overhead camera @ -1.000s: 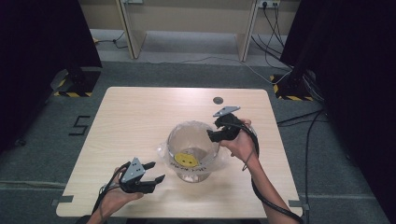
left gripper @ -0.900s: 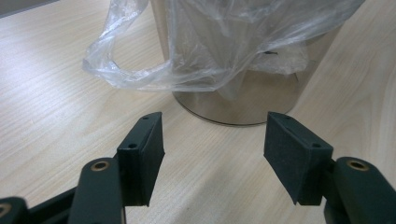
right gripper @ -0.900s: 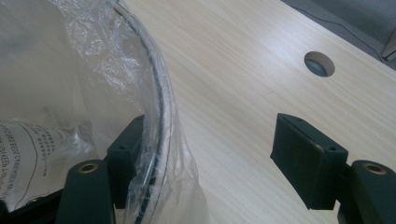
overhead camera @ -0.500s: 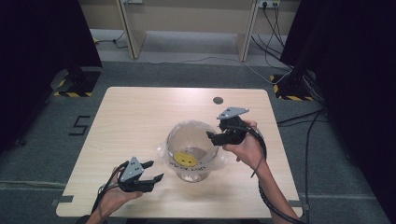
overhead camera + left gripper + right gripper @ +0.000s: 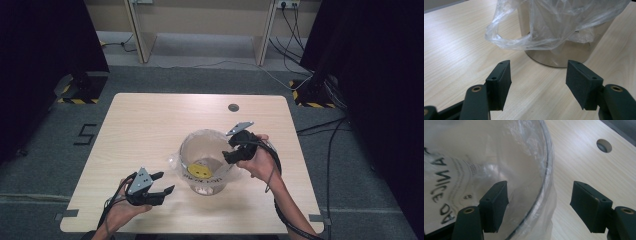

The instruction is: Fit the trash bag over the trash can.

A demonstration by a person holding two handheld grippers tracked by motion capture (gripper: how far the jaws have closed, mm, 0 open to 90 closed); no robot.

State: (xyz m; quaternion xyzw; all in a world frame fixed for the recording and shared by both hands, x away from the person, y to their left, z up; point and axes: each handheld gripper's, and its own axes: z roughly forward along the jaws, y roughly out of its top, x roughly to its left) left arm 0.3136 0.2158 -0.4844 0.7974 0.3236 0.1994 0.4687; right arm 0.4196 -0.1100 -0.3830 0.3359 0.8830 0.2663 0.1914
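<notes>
Grey carpet floor (image 5: 165,80) surrounds the light wooden table (image 5: 150,125).

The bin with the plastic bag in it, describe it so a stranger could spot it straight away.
On the wooden table, look near its middle. The round bin stands there, lined with a clear plastic bag printed with a yellow smiley, which nothing else there has.

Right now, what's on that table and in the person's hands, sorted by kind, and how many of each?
Claws: 2, the left claw and the right claw, both open
Bins: 1, a small round bin
Plastic bags: 1, a clear plastic bag lining the bin
Tables: 1, a wooden table
Total: 5
</notes>
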